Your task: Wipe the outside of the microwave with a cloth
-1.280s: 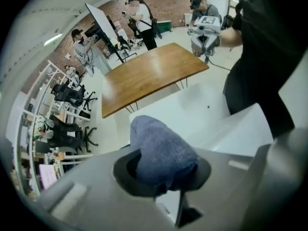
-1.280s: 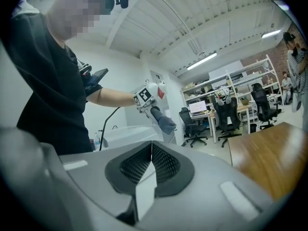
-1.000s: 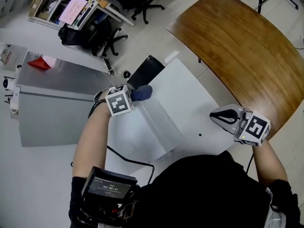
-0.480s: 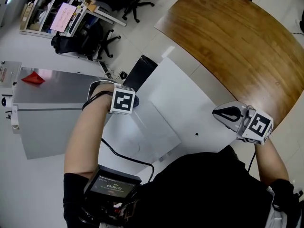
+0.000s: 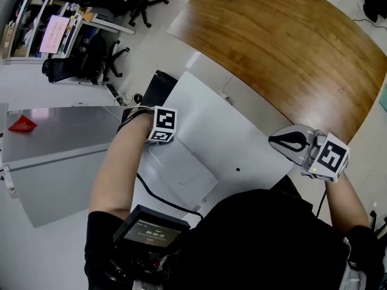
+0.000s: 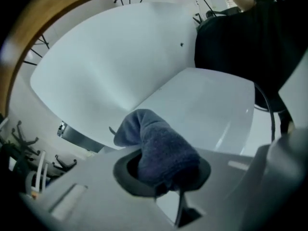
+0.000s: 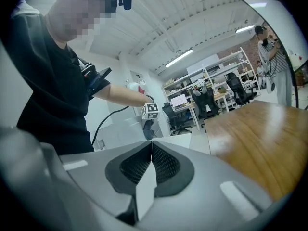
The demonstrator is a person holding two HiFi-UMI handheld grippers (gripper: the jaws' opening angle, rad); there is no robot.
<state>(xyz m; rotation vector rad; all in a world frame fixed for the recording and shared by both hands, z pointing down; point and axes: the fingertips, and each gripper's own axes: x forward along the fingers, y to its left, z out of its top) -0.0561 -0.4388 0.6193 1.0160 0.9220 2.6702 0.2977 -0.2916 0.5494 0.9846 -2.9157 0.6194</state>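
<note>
Blue fuzzy cloth [image 6: 159,150] sits clamped between the jaws of my left gripper [image 6: 163,174], its loose end at an edge of the white box-shaped microwave [image 6: 207,102]. My right gripper [image 7: 150,160] is closed on nothing, beside the curved brown wooden table [image 7: 260,129].

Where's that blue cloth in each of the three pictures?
Head view: out of sight beneath the left gripper.
Left gripper view: low centre, the cloth bunched between the jaws.
Right gripper view: probably the small dark-blue patch under the far marker cube.
Shared landmark: the wooden table.
</note>
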